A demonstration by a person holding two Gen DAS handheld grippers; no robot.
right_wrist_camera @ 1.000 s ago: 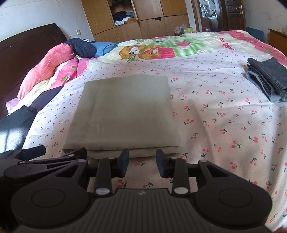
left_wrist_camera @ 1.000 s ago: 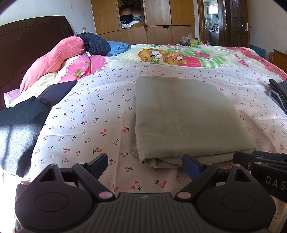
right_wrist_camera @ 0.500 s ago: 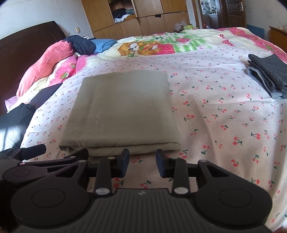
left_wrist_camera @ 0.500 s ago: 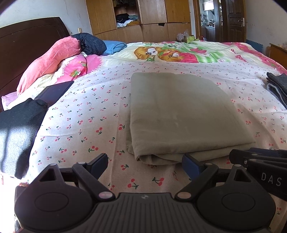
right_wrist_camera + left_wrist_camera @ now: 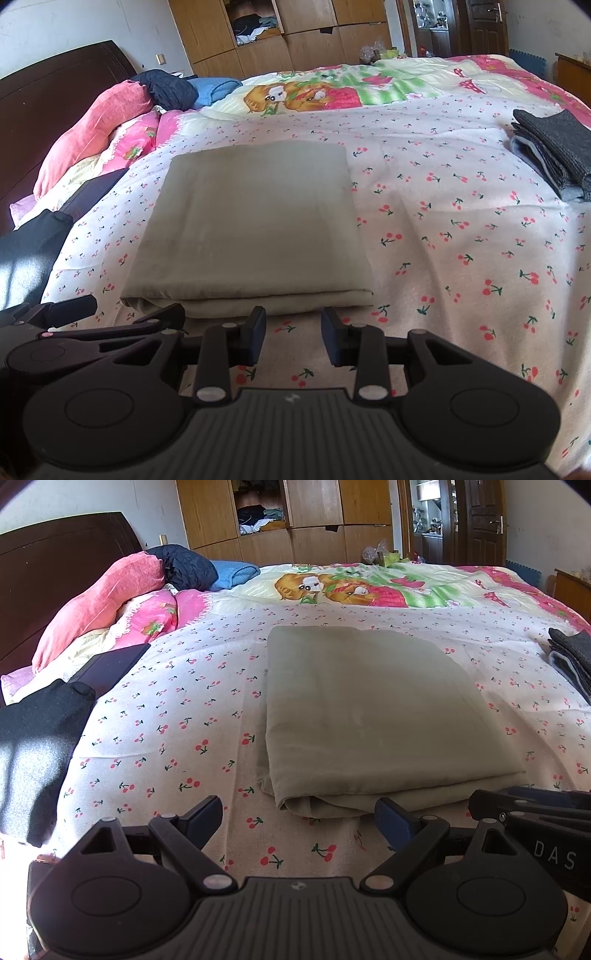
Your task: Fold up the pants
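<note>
Olive-green pants [image 5: 365,716] lie folded into a flat rectangle on the cherry-print bedsheet [image 5: 177,738], also visible in the right wrist view as the same pants [image 5: 255,221]. My left gripper [image 5: 301,819] hovers just short of the near left corner of the fold, jaws wide open and empty. My right gripper [image 5: 293,336] sits before the near edge of the pants, jaws a narrow gap apart with only sheet between them. Each gripper's body shows at the edge of the other's view.
A stack of folded dark grey garments [image 5: 554,151] lies at the bed's right. Dark clothing [image 5: 33,746] sits at the left edge, with pink pillows [image 5: 99,602] and a dark headboard [image 5: 55,561] behind. A cartoon quilt [image 5: 354,587] covers the far side; wooden wardrobes [image 5: 295,517] stand beyond.
Both views have tilted slightly, so the pants sit a little lower and nearer in frame. The grippers' jaws have not changed and the pants lie as before.
</note>
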